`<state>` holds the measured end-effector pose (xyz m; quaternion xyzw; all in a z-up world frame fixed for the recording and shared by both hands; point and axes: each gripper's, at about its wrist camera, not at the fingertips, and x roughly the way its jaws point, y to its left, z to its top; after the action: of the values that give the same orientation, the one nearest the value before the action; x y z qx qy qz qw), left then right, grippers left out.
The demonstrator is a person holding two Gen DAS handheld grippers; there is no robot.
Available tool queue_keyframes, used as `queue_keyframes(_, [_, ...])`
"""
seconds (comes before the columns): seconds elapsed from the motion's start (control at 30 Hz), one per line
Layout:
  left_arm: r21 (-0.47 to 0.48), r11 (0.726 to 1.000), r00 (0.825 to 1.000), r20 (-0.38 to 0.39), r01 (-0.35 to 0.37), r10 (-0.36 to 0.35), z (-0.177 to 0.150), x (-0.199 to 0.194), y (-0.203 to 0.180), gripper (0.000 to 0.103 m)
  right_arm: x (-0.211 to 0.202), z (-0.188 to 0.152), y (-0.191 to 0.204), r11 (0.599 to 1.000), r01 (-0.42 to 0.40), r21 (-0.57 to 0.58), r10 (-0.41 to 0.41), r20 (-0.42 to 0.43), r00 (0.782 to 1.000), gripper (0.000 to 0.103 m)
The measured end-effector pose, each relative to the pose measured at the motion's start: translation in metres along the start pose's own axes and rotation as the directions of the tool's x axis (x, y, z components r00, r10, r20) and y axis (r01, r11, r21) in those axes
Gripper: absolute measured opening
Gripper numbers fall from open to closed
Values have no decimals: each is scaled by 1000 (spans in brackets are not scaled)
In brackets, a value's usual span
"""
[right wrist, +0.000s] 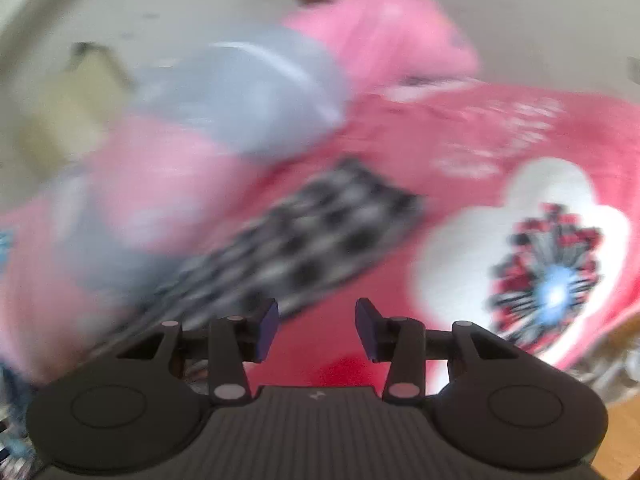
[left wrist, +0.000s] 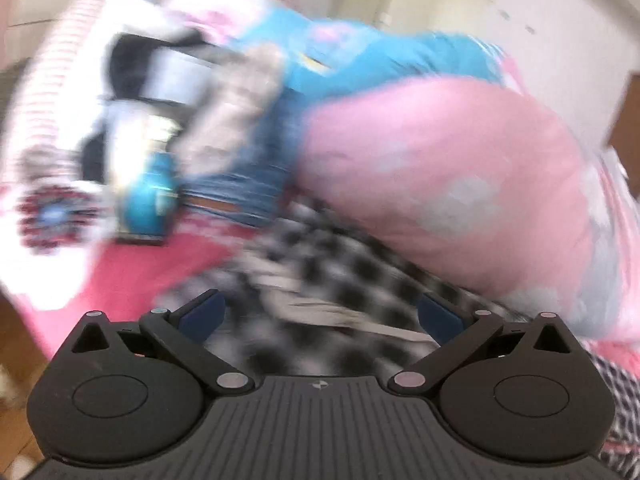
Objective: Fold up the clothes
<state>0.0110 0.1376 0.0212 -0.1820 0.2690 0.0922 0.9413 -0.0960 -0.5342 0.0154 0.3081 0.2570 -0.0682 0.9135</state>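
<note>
Since both views are smeared with motion blur, take this loosely, but it reads as the gap between picks: neither gripper has cloth in it. Going left to right, the left gripper (left wrist: 320,312) has its fingers (left wrist: 202,312) spread wide with nothing clamped, hovering just over a black-and-white checked garment (left wrist: 332,248) that lies crumpled on the pink bedspread (left wrist: 132,272). Far left of it sits a heap of clothes (left wrist: 224,120), blue denim and grey stuff mixed in, and to its right a big pink pillow (left wrist: 448,168) with pale spots. The right gripper (right wrist: 316,328) is partly open, empty too, over bare spread with the checked piece (right wrist: 312,240) to its left. Next move, I reckon, is pinching two edges or corners of that checked piece and spreading it flat. It looks thin, floppy and bunched, so finding a clean edge could be fiddly.
</note>
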Motion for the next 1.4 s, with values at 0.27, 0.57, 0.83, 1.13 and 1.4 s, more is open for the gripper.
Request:
queue_keyframes(0.27, [-31,992,991,44,-124,125,-17,-58,62,103,-40,-38,164,881,-349,-319,339,-89,937,55])
queue_keyframes(0.57, [18,999,998,-59,-33,34,-81,-39,72,103,-20,-150,299,666,-545,-510,426,-341,838,55])
queue_keyframes(0.83, [121,990,994,-84,73,-63,-110,-14,57,103,-61,-156,344,636,-325,-700,414,-47,909,55])
queue_keyframes(1.13, [202,972,993,-40,117,-112,-130,-11,52,99,32,-214,310,797,-602,-43,537,-405,740,55])
queue_keyframes(1.4, [175,954,969,-59,245,-239,-132,0,52,81,76,-261,226,892,-321,317,436,-419,797,54])
